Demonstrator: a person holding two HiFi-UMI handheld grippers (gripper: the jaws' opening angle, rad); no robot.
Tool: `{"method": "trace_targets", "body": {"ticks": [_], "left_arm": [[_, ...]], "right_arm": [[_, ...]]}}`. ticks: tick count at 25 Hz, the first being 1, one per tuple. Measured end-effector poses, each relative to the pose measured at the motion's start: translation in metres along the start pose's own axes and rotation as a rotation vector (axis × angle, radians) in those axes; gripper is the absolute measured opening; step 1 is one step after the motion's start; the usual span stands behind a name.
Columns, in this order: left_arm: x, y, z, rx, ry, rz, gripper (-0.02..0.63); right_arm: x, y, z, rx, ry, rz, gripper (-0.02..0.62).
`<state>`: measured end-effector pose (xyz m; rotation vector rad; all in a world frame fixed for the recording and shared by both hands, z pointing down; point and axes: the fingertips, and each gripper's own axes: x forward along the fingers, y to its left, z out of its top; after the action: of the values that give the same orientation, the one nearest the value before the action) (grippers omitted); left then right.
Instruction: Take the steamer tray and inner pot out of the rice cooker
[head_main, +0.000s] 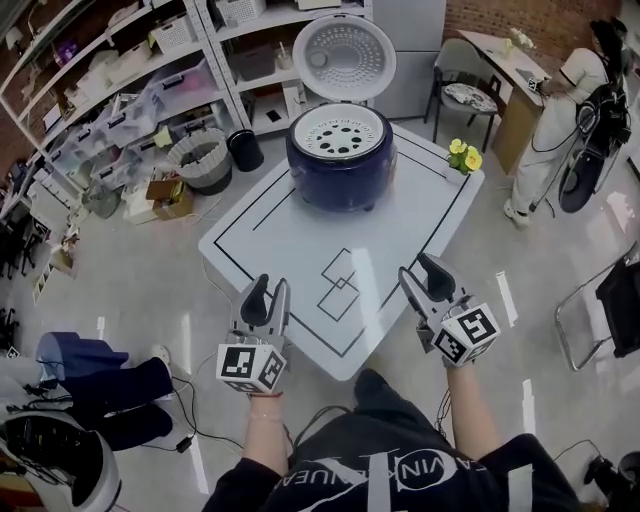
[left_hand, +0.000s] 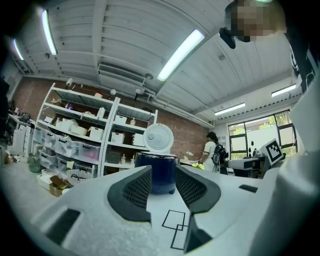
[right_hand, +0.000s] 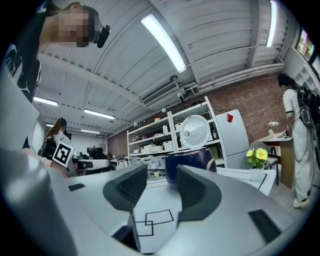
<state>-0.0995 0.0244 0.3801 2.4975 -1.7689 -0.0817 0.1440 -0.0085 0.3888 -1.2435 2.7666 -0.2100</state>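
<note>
Nearest you, your left gripper (head_main: 270, 290) and right gripper (head_main: 422, 272) are held level over the near edge of the desk (head_main: 262, 240), well apart from each other, both pointing toward the far side. The jaws of each are released: they stand apart with nothing between them, and each gripper view shows only bare desk and the distant cooker through the gap. Just ahead of the jaws, between the two grippers, two overlapping squares (head_main: 338, 283) are drawn in black on the white top, inside a black outline that runs round the desk. At the far end of the desk stands the dark blue cooker (head_main: 340, 172), well apart from both grippers, with its lid (head_main: 343, 55) swung up and open behind it. The steamer tray (head_main: 340, 130), white and pierced with round holes, sits in the mouth of the cooker; the pot below it is hidden. Yellow flowers (head_main: 464, 155) stand at the desk's far right corner. Beyond the desk, on your left, shelves (head_main: 130, 70) carry bins and boxes, with a basket (head_main: 200, 160) on the floor by them. Far right, a person (head_main: 560, 100) stands by another table.
</note>
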Motion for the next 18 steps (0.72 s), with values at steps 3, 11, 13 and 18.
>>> {"method": "trace_targets", "body": {"ticks": [3,11,13,18], "left_arm": [[0.031,0.010,0.005,-0.012,-0.005,0.016,0.117],[0.099,0.031,0.003,0.004,0.035,0.042,0.117],[0.115,0.034,0.006,0.012,0.041,0.048,0.117],[0.148,0.038,0.014,0.001,0.045,0.056,0.117]], "right_arm": [[0.029,-0.021,0.002,0.002,0.012,0.015,0.182],[0.096,-0.067,0.006,-0.014,0.029,0.072,0.181],[0.111,-0.078,0.009,0.003,0.021,0.081,0.181],[0.140,-0.103,0.023,0.019,-0.002,0.098,0.181]]}}
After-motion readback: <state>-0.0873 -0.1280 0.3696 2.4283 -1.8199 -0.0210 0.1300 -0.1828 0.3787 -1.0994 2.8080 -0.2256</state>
